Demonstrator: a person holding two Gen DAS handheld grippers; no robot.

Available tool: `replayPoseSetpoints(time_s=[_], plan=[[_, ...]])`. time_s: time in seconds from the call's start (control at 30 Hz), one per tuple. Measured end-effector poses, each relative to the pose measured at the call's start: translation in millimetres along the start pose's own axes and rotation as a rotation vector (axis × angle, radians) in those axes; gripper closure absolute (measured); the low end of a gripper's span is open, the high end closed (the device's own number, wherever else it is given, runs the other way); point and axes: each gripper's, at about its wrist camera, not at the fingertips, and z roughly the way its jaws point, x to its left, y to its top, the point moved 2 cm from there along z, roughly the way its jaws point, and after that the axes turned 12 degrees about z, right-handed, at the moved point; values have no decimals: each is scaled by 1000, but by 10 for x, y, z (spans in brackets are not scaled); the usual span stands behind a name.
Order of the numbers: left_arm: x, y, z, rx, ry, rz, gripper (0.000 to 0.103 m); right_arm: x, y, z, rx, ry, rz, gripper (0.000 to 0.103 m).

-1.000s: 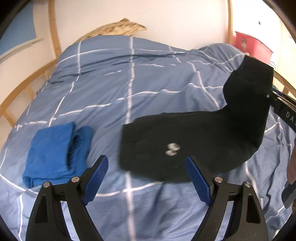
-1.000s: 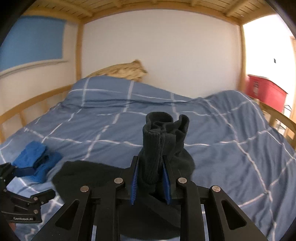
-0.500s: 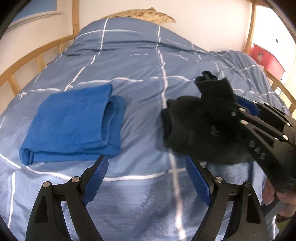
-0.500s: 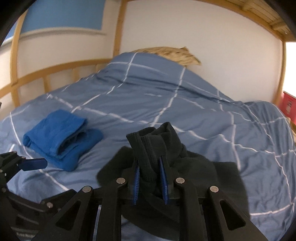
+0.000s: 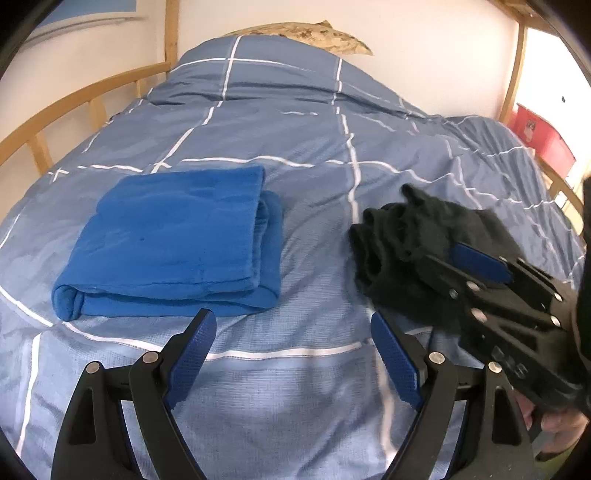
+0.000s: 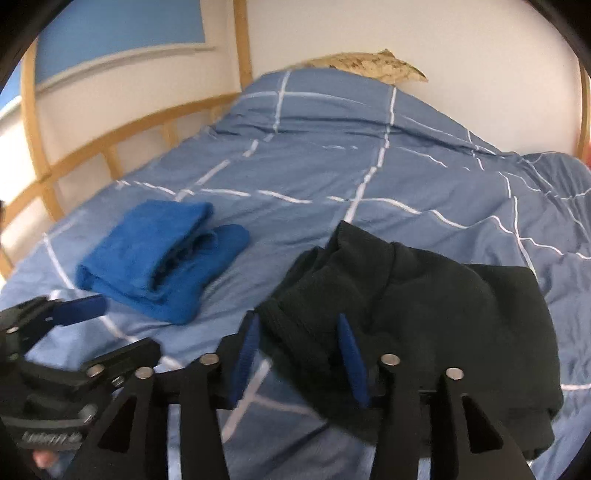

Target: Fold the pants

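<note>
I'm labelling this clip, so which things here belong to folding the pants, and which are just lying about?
Part of the job:
black pants
right gripper, open around the pants
left gripper, open and empty
bed cover, the folding surface

Lying about:
folded blue cloth
pillow
red box

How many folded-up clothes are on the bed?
2. The blue folded garment lies on the left side of the bed. The black pants lie bunched to its right, between the right gripper fingers, which have opened. More could be hidden outside the views.
</note>
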Motion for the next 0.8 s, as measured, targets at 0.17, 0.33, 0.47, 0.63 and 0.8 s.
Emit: replayPoseSetpoints(time_s=[0.17, 0.33, 0.47, 0.63, 0.8], plan=[[-210, 141, -174, -68, -44, 44, 17, -176, -64, -482, -146, -121, 34, 37], [-436, 314, -190, -135, -157, 60, 25, -643, -148, -809, -212, -294, 104, 35], [-598, 468, -89, -163, -180, 59, 32, -1203, -216, -938, -219, -367, 275, 35], [-771, 621, 200, -118, -155, 102, 51, -1697, -345, -922, -207, -397, 449, 35], [-789, 603, 455, -79, -127, 83, 58, -1837, -519, -881, -194, -438, 504, 35]])
